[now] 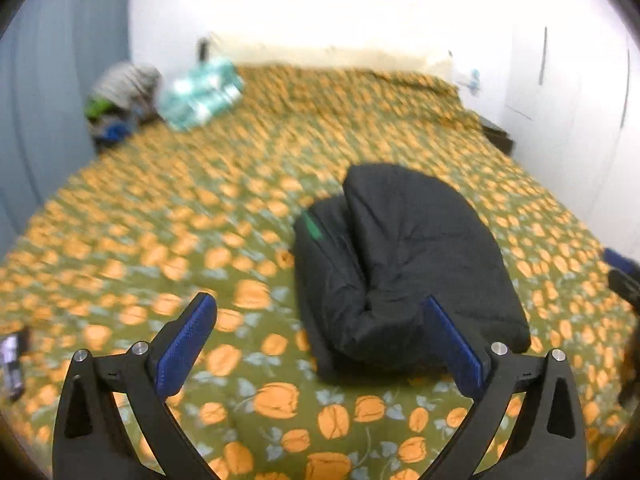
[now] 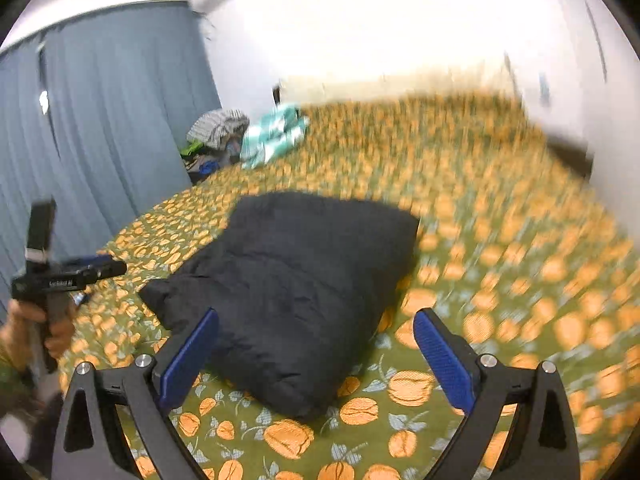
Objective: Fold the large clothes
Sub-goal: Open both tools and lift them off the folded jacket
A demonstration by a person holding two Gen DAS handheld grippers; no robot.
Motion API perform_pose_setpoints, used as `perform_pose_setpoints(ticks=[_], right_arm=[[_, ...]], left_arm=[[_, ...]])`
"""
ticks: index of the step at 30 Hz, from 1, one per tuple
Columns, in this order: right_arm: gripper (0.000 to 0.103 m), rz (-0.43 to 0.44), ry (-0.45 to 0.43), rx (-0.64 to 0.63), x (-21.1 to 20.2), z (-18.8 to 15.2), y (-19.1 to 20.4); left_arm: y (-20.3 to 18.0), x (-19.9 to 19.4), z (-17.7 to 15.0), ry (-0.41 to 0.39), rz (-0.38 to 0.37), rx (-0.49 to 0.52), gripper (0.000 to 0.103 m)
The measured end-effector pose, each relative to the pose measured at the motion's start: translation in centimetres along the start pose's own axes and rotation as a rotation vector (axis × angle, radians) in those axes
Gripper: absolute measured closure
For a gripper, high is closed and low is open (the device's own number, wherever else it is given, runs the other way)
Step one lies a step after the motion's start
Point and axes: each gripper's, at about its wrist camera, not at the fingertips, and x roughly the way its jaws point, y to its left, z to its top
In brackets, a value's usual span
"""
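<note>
Folded black padded garment (image 1: 404, 264) lying on the bedspread (image 1: 160, 220), olive green with orange flowers, just ahead of the left gripper (image 1: 320, 340) and a little to its right; jaws spread wide, nothing between the blue pads (image 1: 186, 346), right pad overlapping the garment's near edge in the picture, contact not possible to tell. Long axis running from the near edge away toward the far end of the bed, leaning slightly left as it recedes; upper layer doubled over the lower one, rounded fold at the far end, a small green tag (image 1: 312, 226) showing on the lower layer's left side. From the right wrist view, same black padded garment (image 2: 296, 288) straight ahead of the right gripper (image 2: 316, 352), reaching in between the wide-open fingers, near corner pointing toward the camera, left blue pad (image 2: 188, 356) lying over its near-left edge in the picture, nothing clamped. Long axis here running from near-left to far-right. Left gripper (image 2: 86, 270) at the far left of this view, held in the person's hand (image 2: 44, 320), well clear of the garment, raised above the bedspread (image 2: 500, 260). Far corner of the bed: teal-and-white cloth (image 1: 200, 94) beside a heap of mixed clothes (image 1: 122, 96), against the blue-grey curtain (image 2: 100, 120). Much motion blur across the far bedspread in both views
</note>
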Motion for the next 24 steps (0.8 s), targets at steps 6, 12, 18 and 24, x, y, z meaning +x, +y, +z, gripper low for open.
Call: perform_pose_setpoints(ticks=[6, 12, 18, 24], right_arm=[[0.004, -0.093, -0.021, 0.031, -4.8, -1.0, 2.2], [0.004, -0.181, -0.003, -0.014, -7.6, -2.2, 6.0], [0.004, -0.224, 0.041, -0.044, -9.2, -3.2, 9.1], [0.004, -0.221, 0.103, -0.057, -9.6, -3.5, 10.6]], left_arm=[[-1.7, -1.9, -1.5, -0.094, 0.166, 0.009, 0.001], [-2.8, -5.2, -2.4, -0.101, 0.197, -0.033, 0.001], [-3.0, -6.9, -3.7, -0.061, 0.168, -0.078, 0.001], [-3.5, -7.4, -4.3, -0.025, 0.127, -0.061, 0.001]])
